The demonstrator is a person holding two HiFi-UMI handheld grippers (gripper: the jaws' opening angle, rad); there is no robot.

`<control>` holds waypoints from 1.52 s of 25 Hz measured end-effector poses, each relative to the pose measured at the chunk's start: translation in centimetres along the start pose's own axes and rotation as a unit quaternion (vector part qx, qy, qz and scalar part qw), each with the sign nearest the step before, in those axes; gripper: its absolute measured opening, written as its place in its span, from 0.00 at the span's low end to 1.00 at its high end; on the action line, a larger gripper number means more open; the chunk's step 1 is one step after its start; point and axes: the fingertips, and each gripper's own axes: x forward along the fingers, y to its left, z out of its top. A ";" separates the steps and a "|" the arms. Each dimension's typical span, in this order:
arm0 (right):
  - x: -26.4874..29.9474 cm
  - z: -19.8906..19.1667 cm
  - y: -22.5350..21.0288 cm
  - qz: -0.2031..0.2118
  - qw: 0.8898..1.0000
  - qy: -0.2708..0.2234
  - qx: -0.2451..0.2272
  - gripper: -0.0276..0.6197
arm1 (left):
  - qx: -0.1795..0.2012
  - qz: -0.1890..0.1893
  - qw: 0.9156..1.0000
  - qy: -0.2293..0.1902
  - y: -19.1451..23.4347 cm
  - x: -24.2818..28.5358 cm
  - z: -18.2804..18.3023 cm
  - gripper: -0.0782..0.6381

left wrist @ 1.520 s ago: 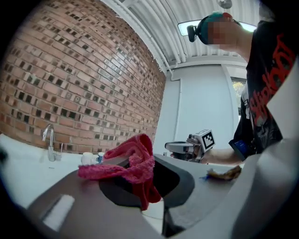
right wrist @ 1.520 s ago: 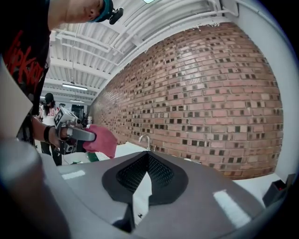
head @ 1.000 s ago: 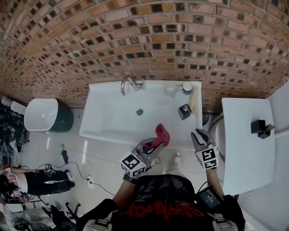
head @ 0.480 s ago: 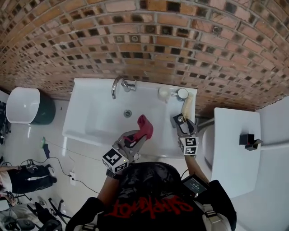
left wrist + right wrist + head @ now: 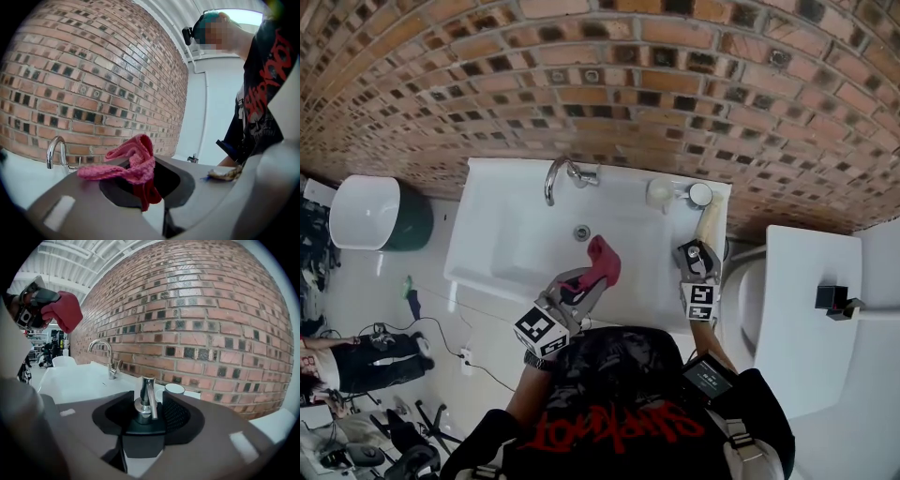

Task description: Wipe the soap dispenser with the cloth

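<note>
So that the soap dispenser [image 5: 142, 401] won't slide or tip under rubbing, my right claw [image 5: 145, 417] is clenched on its dark body where it stands on the right rim of the sink [image 5: 516, 234], near the brick wall and a white cup [image 5: 174, 389]. My left claw [image 5: 140, 182] grasps the pink cloth [image 5: 127, 164], its loose folds spilling past the jaws as a soft wiping face. It hangs over the basin, apart from the dispenser; wiping hasn't begun, I judge.

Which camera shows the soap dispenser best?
The right gripper view: the soap dispenser fills the middle, close up between the jaws, pump clear. The head view shows it tiny, at the right of the sink. The left gripper view doesn't clearly show it.
</note>
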 end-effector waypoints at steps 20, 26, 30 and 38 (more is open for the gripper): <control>-1.3 -0.7 0.2 -0.039 0.993 -0.094 0.058 0.25 | 0.052 -0.063 0.996 0.045 -3.5 1.8 -0.6 0.18; -1.2 -0.8 0.3 -0.047 0.992 -0.099 0.067 0.24 | 0.057 -0.073 0.994 0.053 -3.1 1.5 -0.8 0.18; -0.4 -0.7 0.4 -0.042 0.995 -0.070 0.054 0.25 | 0.062 -0.088 0.993 0.046 -3.3 1.8 -0.4 0.18; -0.1 -0.9 -0.2 -0.028 0.997 -0.049 0.059 0.25 | 0.055 -0.117 0.991 0.028 -3.8 1.8 0.0 0.18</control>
